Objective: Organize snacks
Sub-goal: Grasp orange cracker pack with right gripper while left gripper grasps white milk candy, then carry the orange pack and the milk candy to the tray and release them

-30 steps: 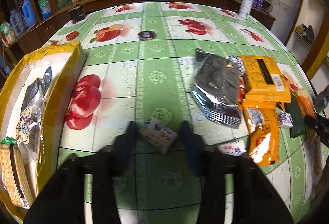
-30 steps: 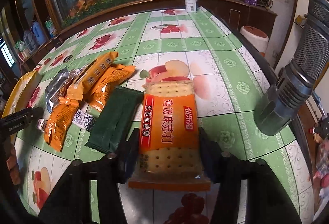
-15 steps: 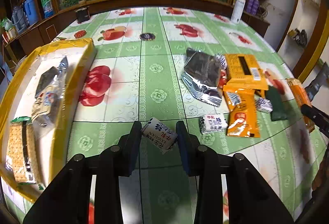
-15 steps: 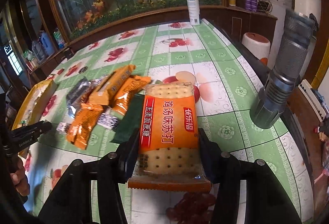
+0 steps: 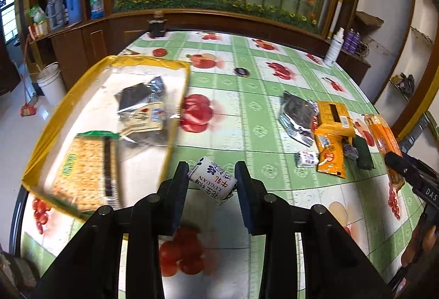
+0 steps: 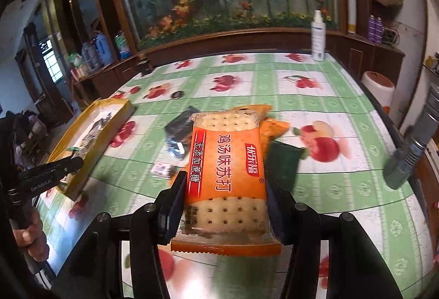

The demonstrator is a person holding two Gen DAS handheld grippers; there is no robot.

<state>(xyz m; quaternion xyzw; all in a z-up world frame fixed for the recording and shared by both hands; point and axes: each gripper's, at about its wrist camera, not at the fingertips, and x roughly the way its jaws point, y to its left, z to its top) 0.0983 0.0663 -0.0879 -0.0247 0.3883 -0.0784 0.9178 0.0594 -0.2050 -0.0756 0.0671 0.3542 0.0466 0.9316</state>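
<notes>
1. The left gripper [image 5: 211, 181] was seen clamped on a small white wrapped candy with blue flower print and red characters [image 5: 212, 181]; the candy was held tilted between the two black pads, lifted off the table.
2. The right gripper [image 6: 223, 189] was seen closed on an orange-and-clear plastic pack of soda crackers with red label strips [image 6: 226, 175]; the pack was gripped by its long sides, with its far end pointing away from the camera, above the table.
3. A yellow-rimmed rectangular cardboard tray with a pale floor [image 5: 44, 139] was seen just left of the left gripper, on the table's left edge.
4. In the tray, a green-trimmed clear pack of square crackers [image 5: 85, 170] was seen at the near end and a clear bag with dark and cream contents [image 5: 145, 109] behind it.
5. A loose group of snacks was left on the green-and-white fruit-print tablecloth [image 5: 247, 112], well apart from the tray: a silver-and-black foil pouch [image 5: 297, 117], an orange flat box with barcode [image 5: 333, 117], an orange foil sachet [image 5: 329, 156], a dark green wrapper [image 5: 363, 153] and a second small white candy [image 5: 306, 159].
6. A white spray bottle [image 6: 318, 36] was seen upright at the far table edge.
7. A grey metal flashlight [image 6: 411, 150] was seen at the right table edge.
</notes>
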